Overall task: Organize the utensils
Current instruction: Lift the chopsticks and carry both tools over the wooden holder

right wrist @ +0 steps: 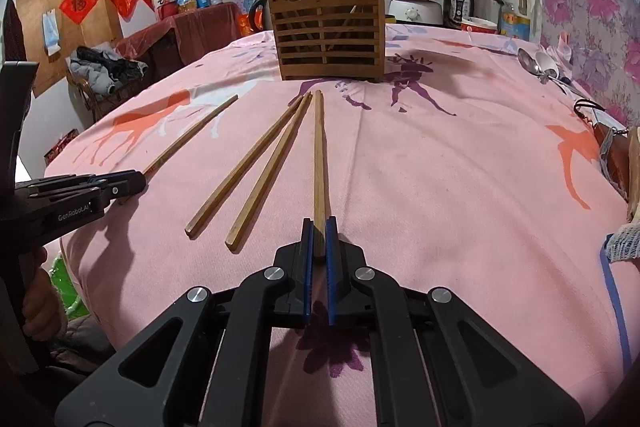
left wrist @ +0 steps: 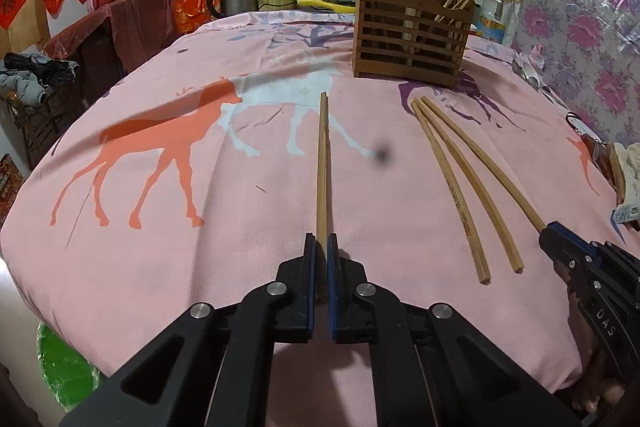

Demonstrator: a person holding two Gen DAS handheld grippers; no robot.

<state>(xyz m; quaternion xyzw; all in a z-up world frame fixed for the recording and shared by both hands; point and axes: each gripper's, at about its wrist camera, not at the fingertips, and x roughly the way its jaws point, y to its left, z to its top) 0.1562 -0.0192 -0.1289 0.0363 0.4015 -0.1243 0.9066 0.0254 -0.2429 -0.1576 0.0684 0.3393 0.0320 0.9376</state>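
With each hand-held gripper pinching one chopstick, the pickup step is in hand.
The left hand-held gripper [left wrist: 321, 241] clamps a chopstick [left wrist: 322, 155]; the right hand-held gripper [right wrist: 319, 225] clamps another [right wrist: 319, 147]. Both sticks, slim, brown and wooden, point straight ahead along the tabletop [right wrist: 440, 167] toward the rack [right wrist: 328, 31]; next comes lifting and tipping them in.
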